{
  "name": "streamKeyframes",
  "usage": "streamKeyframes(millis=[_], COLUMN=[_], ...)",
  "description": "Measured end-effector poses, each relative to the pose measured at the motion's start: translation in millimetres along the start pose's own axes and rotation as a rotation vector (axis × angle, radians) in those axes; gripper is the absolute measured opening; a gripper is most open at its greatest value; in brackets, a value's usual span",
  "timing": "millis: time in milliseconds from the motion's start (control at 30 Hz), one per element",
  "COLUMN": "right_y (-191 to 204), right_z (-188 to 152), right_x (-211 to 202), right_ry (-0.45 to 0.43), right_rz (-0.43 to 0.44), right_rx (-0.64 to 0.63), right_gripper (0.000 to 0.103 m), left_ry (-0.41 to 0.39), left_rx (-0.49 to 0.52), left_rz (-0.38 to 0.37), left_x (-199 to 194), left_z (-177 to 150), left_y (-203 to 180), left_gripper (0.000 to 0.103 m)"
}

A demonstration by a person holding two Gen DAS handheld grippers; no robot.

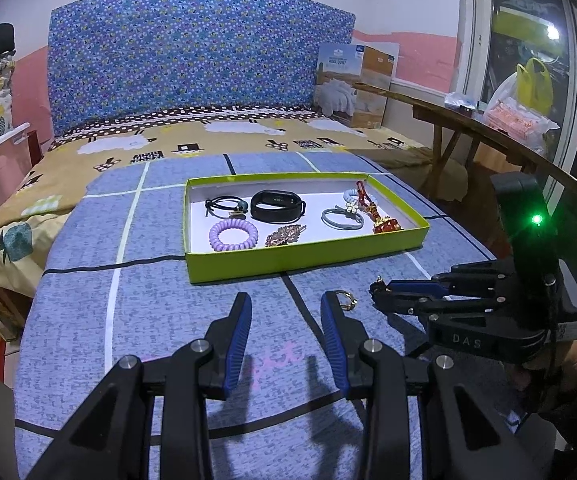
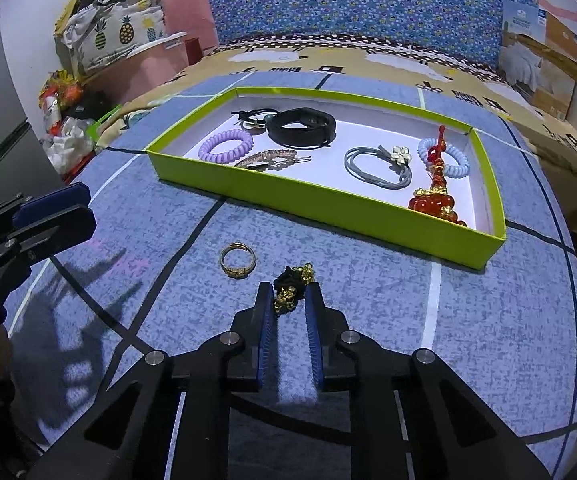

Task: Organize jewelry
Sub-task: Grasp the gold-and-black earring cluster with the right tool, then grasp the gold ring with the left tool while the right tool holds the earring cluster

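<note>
**Right gripper closes on the beaded charm**

Nearest me on the blue quilt (image 2: 368, 300), my right gripper (image 2: 289, 300) has narrowed around a black-and-gold beaded charm (image 2: 288, 290), pads pressing its sides. I see that only from the right wrist; the left wrist shows that gripper side-on, stamped "DAS". My left gripper (image 1: 286, 320) stands wide, holding nothing. A gold ring (image 2: 237, 261) lies just left of the charm. Farther off, the green tray (image 2: 328, 196) holds hair ties, a black band and a red tassel. Beyond, a box (image 1: 352, 84) reads "WOOL QUILT" against the floral headboard (image 1: 192, 56).
</note>
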State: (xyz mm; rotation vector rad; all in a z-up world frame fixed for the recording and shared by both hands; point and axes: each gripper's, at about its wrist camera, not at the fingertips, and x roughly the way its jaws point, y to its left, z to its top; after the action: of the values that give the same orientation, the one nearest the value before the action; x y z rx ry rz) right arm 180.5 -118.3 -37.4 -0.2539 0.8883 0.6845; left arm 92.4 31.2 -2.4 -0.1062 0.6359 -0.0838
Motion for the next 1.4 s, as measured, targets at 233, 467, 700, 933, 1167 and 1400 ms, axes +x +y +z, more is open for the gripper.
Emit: streamKeyframes(millis=[233,467,700,933,1167,1400], right_y=[-1.3,-1.4,-9.4,-16.4,-22.2,-28.3], right_z=[0.8,-1.9,-8.2,-15.0,-17.3,-18.8], right_x=[-0.7,-9.0,-14.9,-11.0,-14.4,-17.1], right_ry=[-0.014,-0.038,-0.043,-0.004,-0.019,-0.021], right_rz=[-0.003,-0.002,-0.003,0.001,0.0,-0.004], right_rx=[0.001,0.0,0.022,0.021,0.043,0.061], right_gripper=[0.01,0.01,0.01,0.011,0.017,0.017], left_ry=[0.011,0.031,0.094,0.177,0.243,0.256], left_rx=[-0.003,0.012,0.058,0.085,0.133,0.144], left_rz=[-0.009,-0.036,-0.082,-0.095,-0.067,-0.064], left_x=[3.8,11.4,32.1,53.9,75.7,84.3], left_z=[-0.7,1.6,4.5,3.3,4.9,9.2], left_y=[-1.1,-7.7,-25.4,-37.3,-47.7,-51.9], left_gripper=[0.037,0.037,0.042,0.042,0.042,0.042])
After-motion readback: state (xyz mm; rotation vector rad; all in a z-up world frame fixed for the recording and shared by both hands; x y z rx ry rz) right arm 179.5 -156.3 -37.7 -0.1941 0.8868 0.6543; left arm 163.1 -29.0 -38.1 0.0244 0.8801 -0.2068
